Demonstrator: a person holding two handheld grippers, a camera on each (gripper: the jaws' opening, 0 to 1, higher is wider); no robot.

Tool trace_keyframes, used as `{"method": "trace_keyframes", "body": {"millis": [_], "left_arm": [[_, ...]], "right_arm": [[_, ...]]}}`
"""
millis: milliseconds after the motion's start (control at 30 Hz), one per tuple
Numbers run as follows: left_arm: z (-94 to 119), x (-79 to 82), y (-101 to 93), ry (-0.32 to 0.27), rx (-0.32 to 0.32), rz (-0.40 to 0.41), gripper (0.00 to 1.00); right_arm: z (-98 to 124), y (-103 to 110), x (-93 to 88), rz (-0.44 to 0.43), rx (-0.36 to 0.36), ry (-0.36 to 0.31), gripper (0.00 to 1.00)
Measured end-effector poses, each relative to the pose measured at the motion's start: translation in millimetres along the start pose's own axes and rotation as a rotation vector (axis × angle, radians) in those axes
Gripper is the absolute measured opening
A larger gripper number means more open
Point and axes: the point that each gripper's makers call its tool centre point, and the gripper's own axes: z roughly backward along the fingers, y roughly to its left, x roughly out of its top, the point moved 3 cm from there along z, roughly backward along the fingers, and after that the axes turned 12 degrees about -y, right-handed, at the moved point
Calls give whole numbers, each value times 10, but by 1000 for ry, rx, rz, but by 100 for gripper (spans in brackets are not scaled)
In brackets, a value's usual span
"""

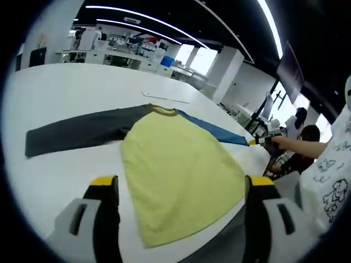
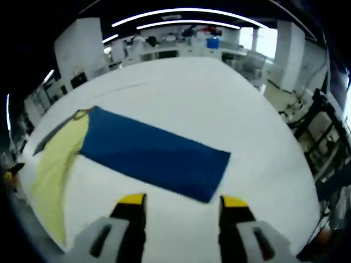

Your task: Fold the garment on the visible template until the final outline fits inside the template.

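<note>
When checking the workspace, find the garment spread flat and unfolded on the white bench. Read it as three panels: yellow body, dark grey sleeve, blue sleeve. Take the yellow body as the reference for every position below.

- Locate the dark grey sleeve running straight out from one shoulder of the yellow body.
- Locate the blue sleeve running out from the opposite shoulder.
- Find the collar at the end of the yellow body farthest from the left tool.
- Note a thin pale strip on the bench just beyond the collar. Identity of the strip: cannot tell.

Left tool: released.
- Keeps its yellow-tipped jaws wide apart at the hem end of the yellow body.
- Straddles the yellow cloth without gripping it.

Right tool: released.
- Keeps its jaws apart over bare bench, just short of the cuff end of the blue sleeve.
- Holds nothing between the jaws.
- In the right gripper view, follow the blue sleeve away from the jaws to the yellow body.
- In the left gripper view, find the same right tool at the cuff end, the point of the blue sleeve farthest from the yellow body, carried by a hand. Contact with the cloth from this view: cannot tell.

Beside the bench on the blue-sleeve side of the yellow body, note a person in a white printed top. Far beyond the collar end, note desks and shelving under long ceiling light strips.
</note>
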Motion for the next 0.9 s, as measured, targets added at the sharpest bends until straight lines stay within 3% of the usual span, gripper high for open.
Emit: {"method": "trace_keyframes", "body": {"millis": [133,233,567,667,800,900], "left_arm": [[19,-12,28,-1,11,11,90],[29,-21,21,1,15,13,89],[30,-41,-3,0,23,34,87],[31,-50,-4,2,27,39,87],[28,-74,4,8,33,46,86],[14,-72,5,4,41,54,85]], "right_arm": [[-80,-105,19,-29,-18,-1,36],[-84,-68,47,-108,-26,-28,30],[-274,-197,-24,-109,-47,21,23],[-249,-194,-19,-96,-51,15,17],[-306,-178,1,-81,-28,25,2],[-349,-189,50,-46,-21,28,0]]}}
